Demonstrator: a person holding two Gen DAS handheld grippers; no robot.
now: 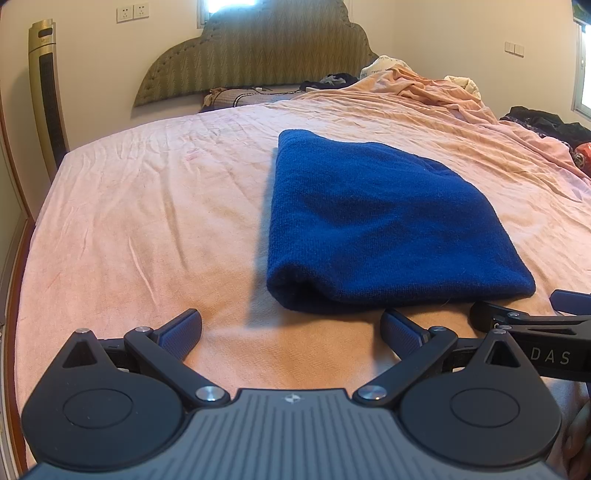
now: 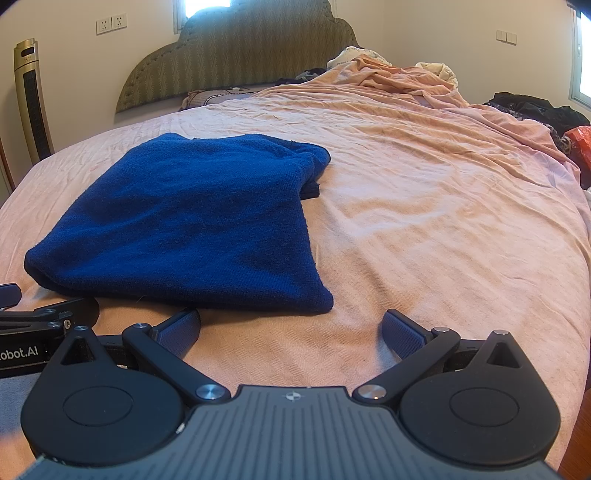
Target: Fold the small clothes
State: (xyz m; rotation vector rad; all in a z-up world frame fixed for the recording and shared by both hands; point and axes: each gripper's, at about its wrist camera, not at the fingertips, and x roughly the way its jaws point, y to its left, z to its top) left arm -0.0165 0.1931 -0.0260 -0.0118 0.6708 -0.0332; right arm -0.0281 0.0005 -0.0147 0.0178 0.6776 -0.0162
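1. The blue knit garment (image 1: 373, 218) lies folded flat on the bed (image 1: 155, 206), a thick rounded fold along its near edge and its layers stacked. In the right wrist view its far right corner is bunched, with a darker layer peeking out beneath.
2. It sits just ahead of both claws — ahead and to the right of the left claw (image 1: 291, 328), ahead and to the left of the right claw (image 2: 291, 328). Neither claw touches it.
3. The left claw is spread wide, its two blue ribbed pads (image 1: 183, 330) far apart with nothing between them but pink sheet.
4. The right claw is likewise wide open and has hold of nothing; its left pad (image 2: 181, 330) lies close to the garment's near edge, though a strip of sheet shows between them.
5. The two claws are side by side, low over the bed; each shows at the edge of the other's view, the right claw at the left claw's right side.
6. The wrinkled pink sheet (image 2: 424, 206) covers the bed, and farther ahead and to the right it is heaped over a pile of bedding (image 2: 391, 74).
7. Beyond that — a padded green headboard (image 1: 258, 55) against the wall, wall sockets (image 1: 133, 13) above to the left, and a tall gold tower appliance (image 1: 46, 96) standing far left.
8. Dark clothes (image 2: 535, 107) lie at the far right edge of the bed.
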